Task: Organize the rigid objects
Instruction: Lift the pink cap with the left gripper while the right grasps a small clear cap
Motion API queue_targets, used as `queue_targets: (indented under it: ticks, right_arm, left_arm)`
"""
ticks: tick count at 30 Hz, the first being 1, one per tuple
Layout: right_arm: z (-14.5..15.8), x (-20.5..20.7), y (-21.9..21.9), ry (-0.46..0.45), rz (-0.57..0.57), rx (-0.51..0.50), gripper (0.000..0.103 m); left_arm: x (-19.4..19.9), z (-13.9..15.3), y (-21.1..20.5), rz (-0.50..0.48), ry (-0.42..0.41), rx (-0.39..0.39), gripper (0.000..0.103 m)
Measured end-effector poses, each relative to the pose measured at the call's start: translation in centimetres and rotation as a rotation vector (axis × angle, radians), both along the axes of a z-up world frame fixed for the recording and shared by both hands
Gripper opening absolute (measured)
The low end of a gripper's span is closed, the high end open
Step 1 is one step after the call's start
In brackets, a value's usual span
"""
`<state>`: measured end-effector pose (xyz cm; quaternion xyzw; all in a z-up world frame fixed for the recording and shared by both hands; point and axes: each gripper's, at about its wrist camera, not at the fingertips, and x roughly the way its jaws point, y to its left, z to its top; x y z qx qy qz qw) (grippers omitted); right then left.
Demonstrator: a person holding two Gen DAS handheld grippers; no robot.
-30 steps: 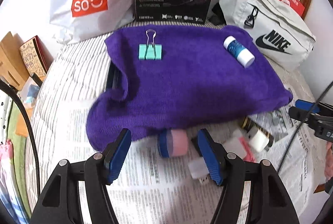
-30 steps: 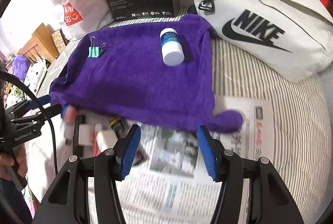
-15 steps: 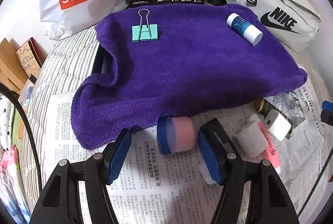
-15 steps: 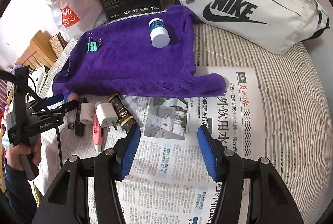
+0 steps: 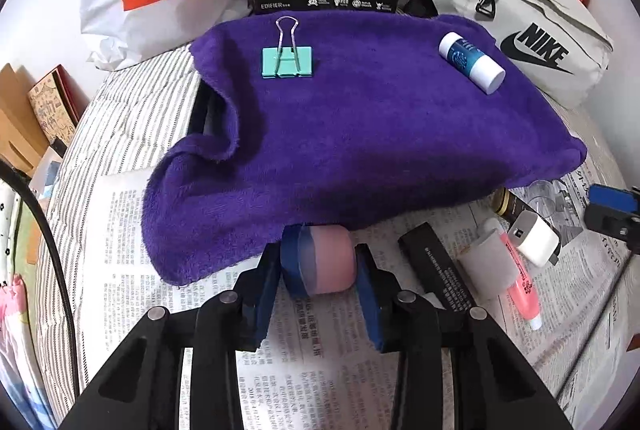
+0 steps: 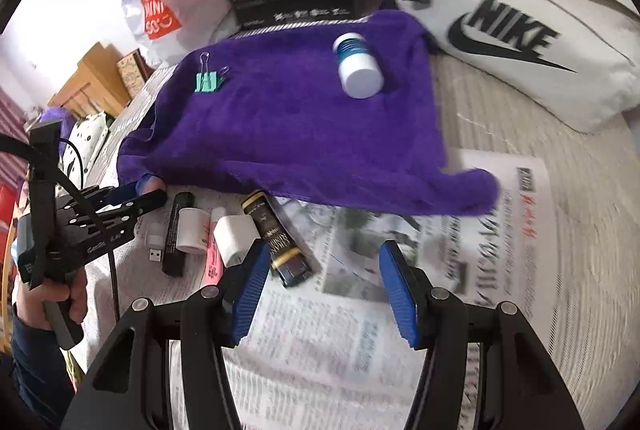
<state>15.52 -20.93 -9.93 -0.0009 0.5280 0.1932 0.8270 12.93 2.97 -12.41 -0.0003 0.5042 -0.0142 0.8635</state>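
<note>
2 blue pads of the left gripper (image 5: 318,266) have just been closing and now squeeze the pink jar (image 5: 325,259), near the purple towel (image 5: 360,134) edge on newspaper (image 5: 320,362). Next, I think, lift it onto the towel. In the right view, the right gripper (image 6: 320,288) hangs open over newspaper on a striped bed (image 6: 592,214).

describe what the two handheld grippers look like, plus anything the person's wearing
Both the left gripper and the right gripper have matte black linkage arms with silver pivot bolts and ribbed blue finger pads. Seen from the right wrist view, the left gripper has a black handle and a black cable. The hand on it shows a dark blue sleeve.
</note>
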Motion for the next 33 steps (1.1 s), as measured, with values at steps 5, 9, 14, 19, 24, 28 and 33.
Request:
queue_targets:
  ticks: [5,9,14,19,24,28,33]
  right_arm:
    - [-1.1,0.8,0.9,-0.005,0.042,-0.016,0.056]
    - [-1.6,1.4,1.6,-0.004,0.063,-0.025,0.054]
    - [-2.6,2.1,2.7,0.004,0.093,-0.052,0.040]
    - [-2.6,2.7,2.9,0.005,0.102,-0.030,0.025]
    - [-2.7,3.2,3.3,0.005,0.112,-0.034,0.025]
    - [-3.1,3.6,3.6,0.012,0.110,-0.058,0.022]
    - [-2.7,2.9,2.5,0.009,0.091,-0.059,0.019]
  left_arm:
    - [-0.5,0.0,-0.1,0.000,-0.005,-0.001,0.036]
    - [-0.4,-0.1,-0.3,0.006,-0.006,0.003,0.036]
    - [-0.4,0.0,-0.1,-0.002,-0.002,-0.011,0.036]
    - [-0.4,0.0,0.0,-0.005,-0.001,-0.015,0.036]
    - [-0.4,0.1,-0.1,-0.004,-0.001,-0.010,0.036]
    - [-0.4,0.0,-0.1,-0.004,-0.001,-0.008,0.036]
    - [-0.4,0.0,0.0,-0.003,-0.006,-0.018,0.036]
